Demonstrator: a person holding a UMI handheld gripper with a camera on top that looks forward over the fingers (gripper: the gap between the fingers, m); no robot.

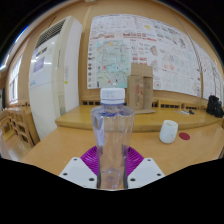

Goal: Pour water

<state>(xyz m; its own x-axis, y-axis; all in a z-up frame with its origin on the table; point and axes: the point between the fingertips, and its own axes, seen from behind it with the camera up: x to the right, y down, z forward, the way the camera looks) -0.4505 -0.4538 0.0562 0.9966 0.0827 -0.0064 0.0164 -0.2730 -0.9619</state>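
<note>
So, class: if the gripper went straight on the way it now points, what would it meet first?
The clear water bottle is already between the jaws of the gripper, so it comes first. Whether they press on it is unclear. The white cup lies beyond, off to one side.

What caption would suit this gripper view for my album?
Claw holding an upright, capped water bottle above a wooden table, white cup waiting beyond.

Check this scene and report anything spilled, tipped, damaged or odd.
Nothing stands out. The bottle is upright between the jaws of the gripper, its white cap on. The white cup stands upright on the table beyond, and no spill shows on the wood.
</note>
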